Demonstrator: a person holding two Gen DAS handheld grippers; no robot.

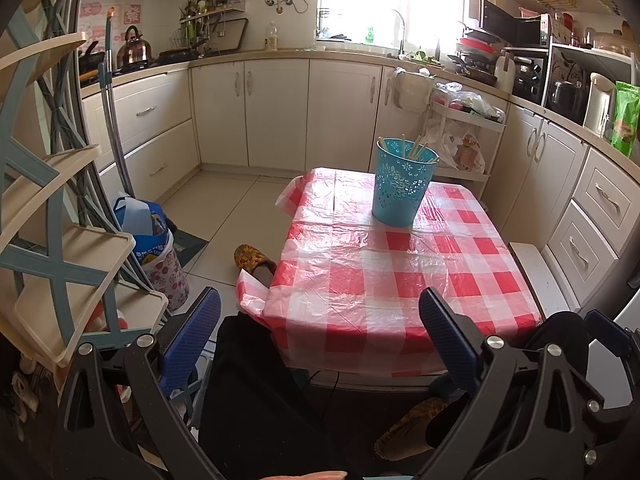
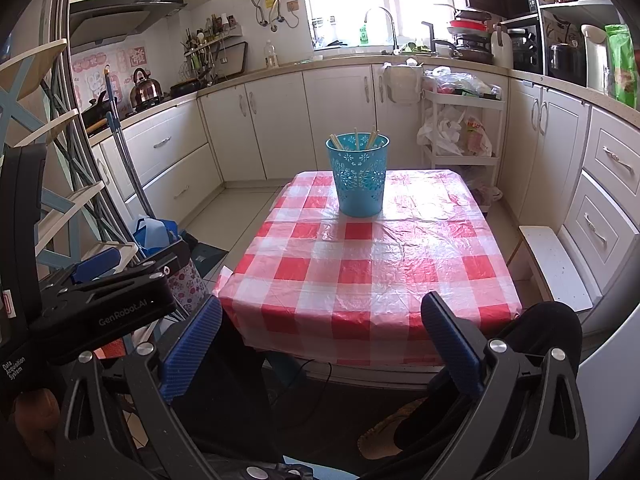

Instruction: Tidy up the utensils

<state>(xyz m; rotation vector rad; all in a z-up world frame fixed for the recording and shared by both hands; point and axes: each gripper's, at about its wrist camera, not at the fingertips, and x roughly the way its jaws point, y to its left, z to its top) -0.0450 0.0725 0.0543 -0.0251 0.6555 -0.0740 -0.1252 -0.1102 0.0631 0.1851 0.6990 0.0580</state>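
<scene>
The perforated turquoise plastic holder (image 2: 358, 174) with pale chopsticks (image 2: 373, 137) is seen standing near the worktop's (image 2: 360, 280) far edge on glossy, wrinkled checked plastic. The left gripper (image 1: 320, 344) and right gripper (image 2: 320, 346) are held back, jaws released and empty. Any approach is best made slowly from above.

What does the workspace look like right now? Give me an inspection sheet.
Surface: table under a red-and-white checked plastic cloth, wrinkled.
Job's things: blue bin upright at the far end, chopsticks standing inside.
Clutter: nothing seen on the cloth besides the bin.
Grippers: left gripper and right gripper both open, empty, held short of the near table edge.
Cables: thin black cable hanging below the near table edge.
Surroundings: kitchen cabinets, trolley with bags, white stool on the right, shelf rack on the left.
</scene>
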